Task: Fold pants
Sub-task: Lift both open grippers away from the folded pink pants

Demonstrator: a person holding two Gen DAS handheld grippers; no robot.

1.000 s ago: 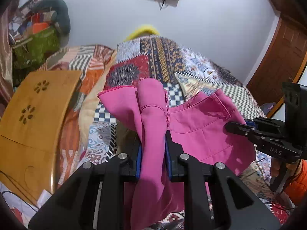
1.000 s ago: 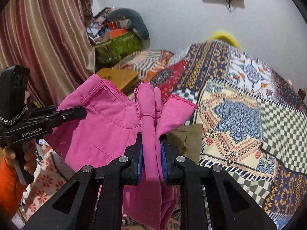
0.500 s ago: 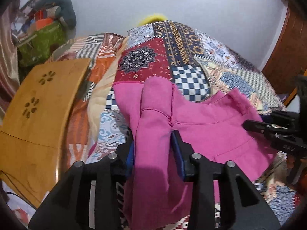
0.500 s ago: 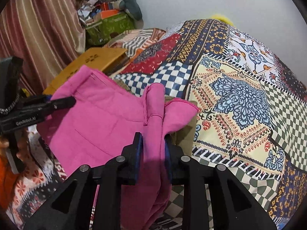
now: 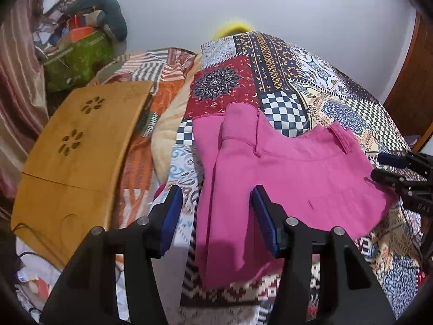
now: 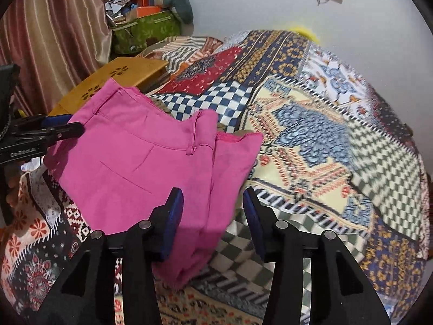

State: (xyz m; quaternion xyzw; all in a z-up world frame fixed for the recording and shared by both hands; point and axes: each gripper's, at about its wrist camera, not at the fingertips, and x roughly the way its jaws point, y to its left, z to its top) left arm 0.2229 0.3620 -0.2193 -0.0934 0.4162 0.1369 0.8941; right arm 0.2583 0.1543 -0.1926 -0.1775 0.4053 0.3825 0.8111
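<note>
Pink pants lie folded on the patchwork bedspread, waistband toward the far side. My left gripper is open, its blue-padded jaws standing either side of the left folded edge without gripping it. In the right wrist view the pants lie left of centre. My right gripper is open around their right folded edge. The right gripper also shows at the right edge of the left wrist view, and the left gripper at the left edge of the right wrist view.
A wooden lap desk lies on the bed to the left. A green bag and a grey neck pillow sit in the far left corner by a striped curtain. A wooden door stands at right.
Both grippers lowered the pants onto the bed and opened, letting go of the folded edges they had been clamping. The pants now rest flat on the bedspread.
</note>
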